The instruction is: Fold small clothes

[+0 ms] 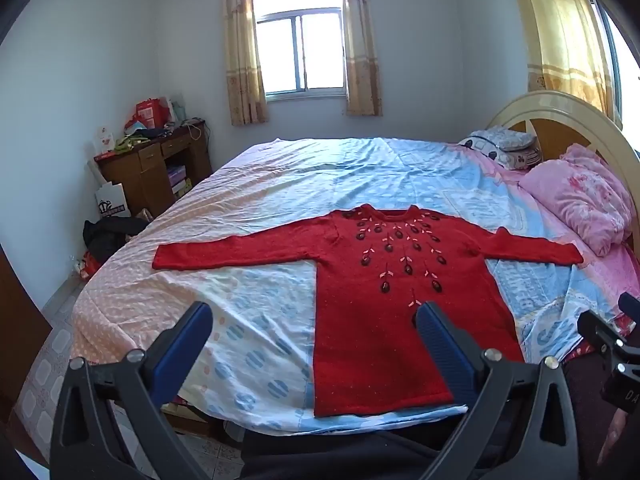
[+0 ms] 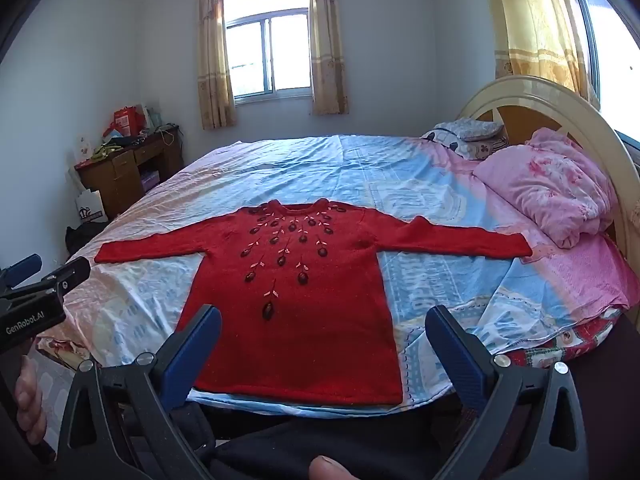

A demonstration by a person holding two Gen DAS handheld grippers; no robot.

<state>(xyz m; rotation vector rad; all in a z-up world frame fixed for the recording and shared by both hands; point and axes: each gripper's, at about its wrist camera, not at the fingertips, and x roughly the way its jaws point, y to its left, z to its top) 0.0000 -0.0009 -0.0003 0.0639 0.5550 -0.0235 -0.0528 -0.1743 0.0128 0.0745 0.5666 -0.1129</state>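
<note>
One red sweater (image 1: 384,312) lies flat and face up on the bed (image 1: 280,184), its hem at the near edge of the bed and both sleeves spread wide toward the bed's sides. It looks like soft, light knit that will sag and drape when lifted; a sleeve cuff or a hem corner seems the best hold. Two grippers, left gripper (image 1: 316,344) and right gripper (image 2: 324,344), hover short of the bed's near edge, jaws wide apart and empty.

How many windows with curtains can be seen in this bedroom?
2. One window sits in the far wall beyond the bed, curtains on both sides. A second window is at the right, behind the headboard, only partly in frame. Others may lie outside the views.
</note>
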